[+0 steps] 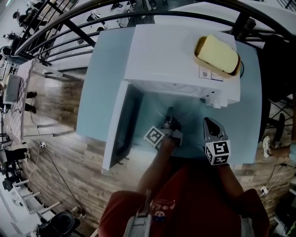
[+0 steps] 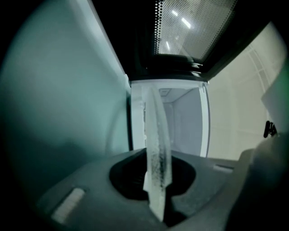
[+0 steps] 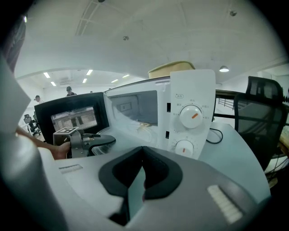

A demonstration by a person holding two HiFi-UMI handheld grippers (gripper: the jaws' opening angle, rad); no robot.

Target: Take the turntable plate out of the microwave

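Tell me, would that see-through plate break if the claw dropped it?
Probably yes: the plate looks like clear glass, so a drop could crack it. It seems stiff: no sag though the left claw pinches only its edge. Smooth glass may also slip.

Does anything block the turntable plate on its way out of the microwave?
Nothing visible. The left gripper holds the turntable plate at the open front; the door is swung wide, and the right gripper stands aside.

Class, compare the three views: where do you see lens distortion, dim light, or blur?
Head view: fisheye bends the railing into arcs. Left gripper view: dim, teal-tinted, the turntable plate blurred close up. Right gripper view: bright, dark corners.
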